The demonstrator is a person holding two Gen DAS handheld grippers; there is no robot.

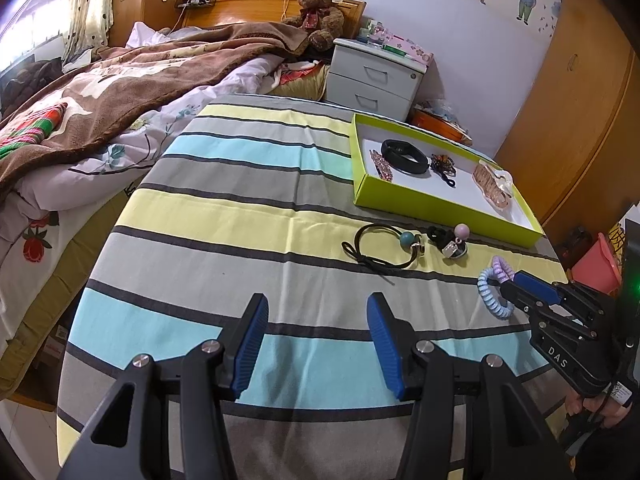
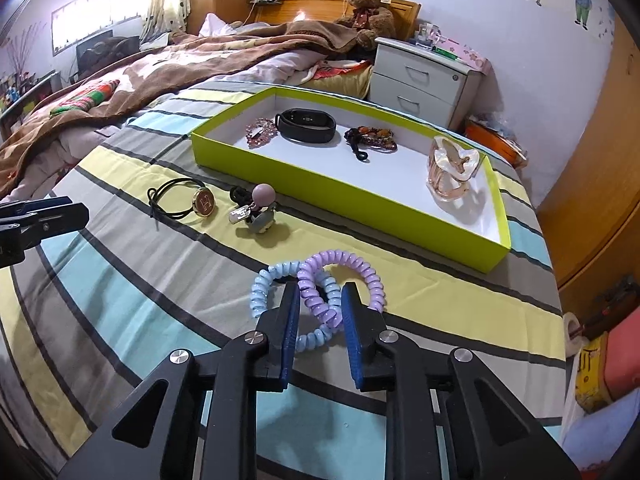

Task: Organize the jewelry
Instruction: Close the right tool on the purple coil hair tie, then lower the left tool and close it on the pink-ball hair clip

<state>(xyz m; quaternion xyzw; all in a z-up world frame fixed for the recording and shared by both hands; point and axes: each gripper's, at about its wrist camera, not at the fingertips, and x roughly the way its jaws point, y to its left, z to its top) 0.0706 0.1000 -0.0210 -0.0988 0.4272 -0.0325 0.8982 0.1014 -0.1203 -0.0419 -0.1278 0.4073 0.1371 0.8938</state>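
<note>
Right tongs (image 2: 320, 308) straddling linked spiral hair ties (image 2: 320, 300), not clamped; left tongs (image 1: 316, 320) spread, empty.

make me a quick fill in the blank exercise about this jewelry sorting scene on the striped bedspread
1. The lime-green cardboard tray has a ____ interior.
2. The black wristband lies ____ the tray.
3. The right gripper has its fingers around two coiled hair ties, the light-blue spiral hair tie and the ____ one.
4. The round gold charm on the black elastic hair tie bears the letter ____.

Missing words: white; inside; purple; H
</note>
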